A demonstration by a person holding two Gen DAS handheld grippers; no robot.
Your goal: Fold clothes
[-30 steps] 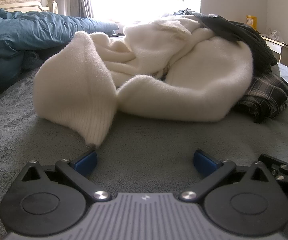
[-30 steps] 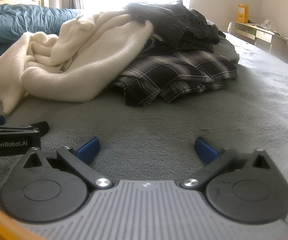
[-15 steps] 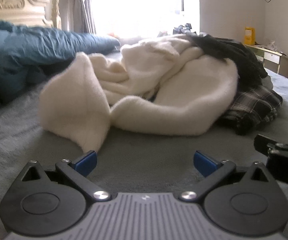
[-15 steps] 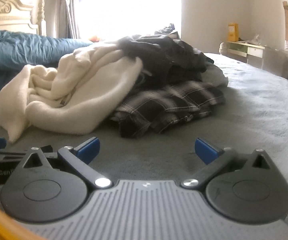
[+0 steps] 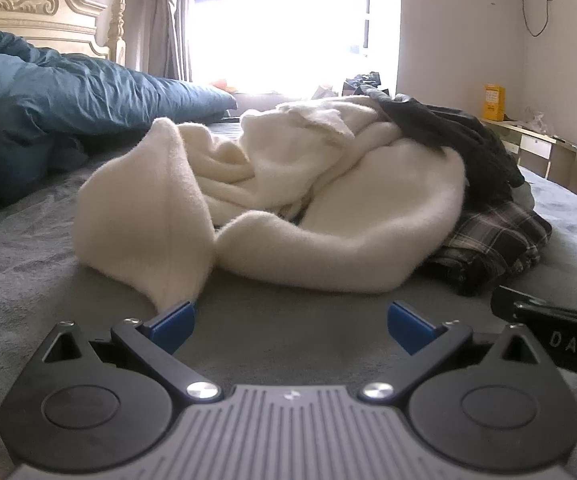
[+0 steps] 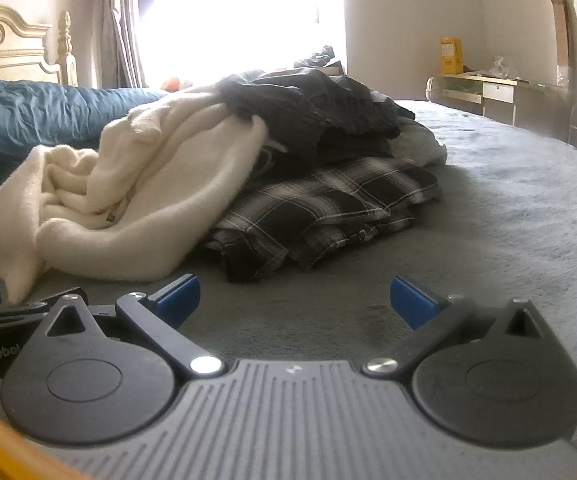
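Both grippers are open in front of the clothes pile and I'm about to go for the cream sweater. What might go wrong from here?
1. The dark garment lies on top of the cream sweater, so pulling the sweater may drag it along or topple the pile.
2. The plaid shirt is tucked under the sweater's edge and might come with it.
3. The left gripper sits at the sweater's hanging cuff; pinching only that may stretch it rather than lift the body.

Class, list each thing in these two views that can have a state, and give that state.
Left gripper: open, empty.
Right gripper: open, empty.
White sweater: crumpled, unfolded.
Plaid garment: rumpled, under the pile.
Dark clothes: heaped on top.
Duvet: bunched up.
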